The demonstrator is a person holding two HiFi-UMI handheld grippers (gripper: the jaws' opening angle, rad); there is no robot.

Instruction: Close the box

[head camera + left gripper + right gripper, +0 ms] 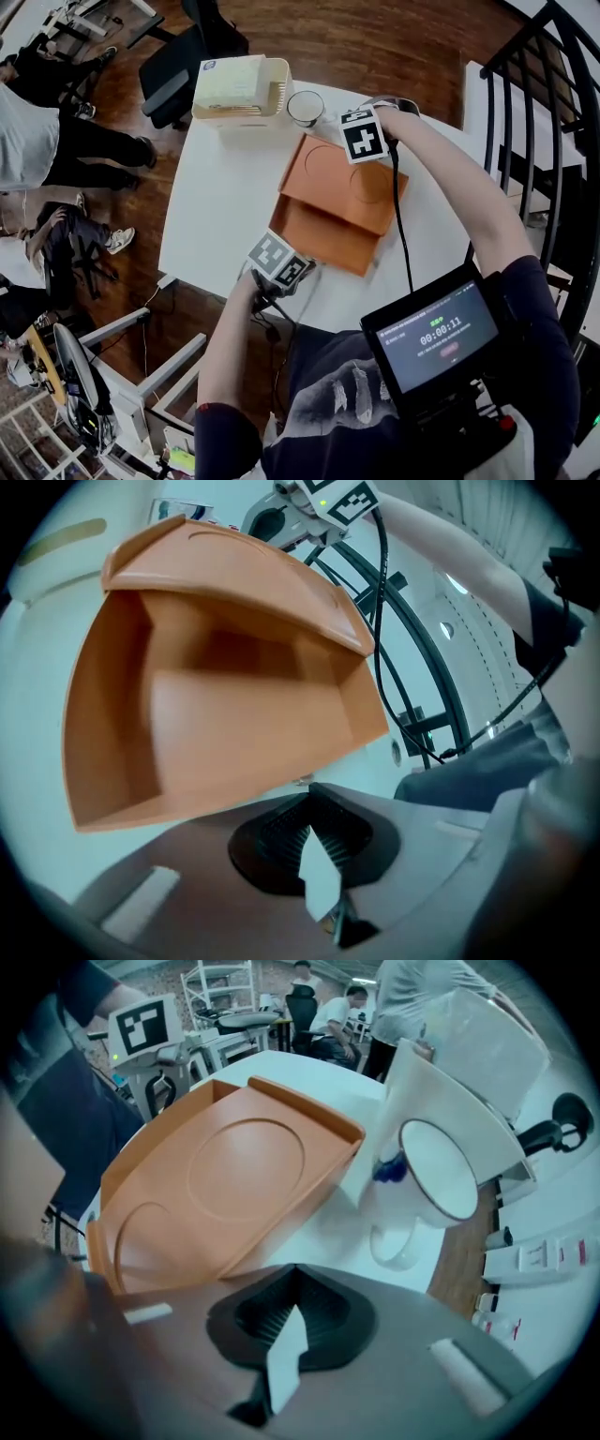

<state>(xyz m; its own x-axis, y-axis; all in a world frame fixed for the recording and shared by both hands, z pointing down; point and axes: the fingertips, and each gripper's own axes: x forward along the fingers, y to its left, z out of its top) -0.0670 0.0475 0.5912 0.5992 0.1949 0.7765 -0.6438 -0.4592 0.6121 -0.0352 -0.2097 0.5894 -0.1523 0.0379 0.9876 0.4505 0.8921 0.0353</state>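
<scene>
Head view: white table (pixel 211 206) w/ orange box (pixel 314 242) on it, hinged lid (pixel 342 183) half-open, slanting over the base. L gripper (pixel 302 270) at table's near edge, just beside box's near corner. R gripper (pixel 359 152) at far side, over lid's far corner, near white mug (pixel 305 108). Cream bin (pixel 239 89) at table's far edge, next to mug; touching or not, can't tell. Screen (pixel 434 333) w/ timer at chest level. People (pixel 37 131) on wood floor (pixel 319 37) to the left.

L gripper view: pressed-together jaws, nothing pinched. Tips just below box's front rim (pixel 234 803); contact unclear. Open inside of box toward cam, lid (pixel 234 569) like a roof above. Marker cube (pixel 339 494) of R gripper at top, past lid's far edge.

R gripper view: pressed-together jaws here as well, nothing pinched. Lid's top face (pixel 234 1162) w/ two round embossed rings ahead-left, its edge just beside the tips; touching or not, can't tell. Mug (pixel 436 1171) ahead-right, apart from lid, bin (pixel 487 1044) behind it. L gripper's cube upper left, beyond box
</scene>
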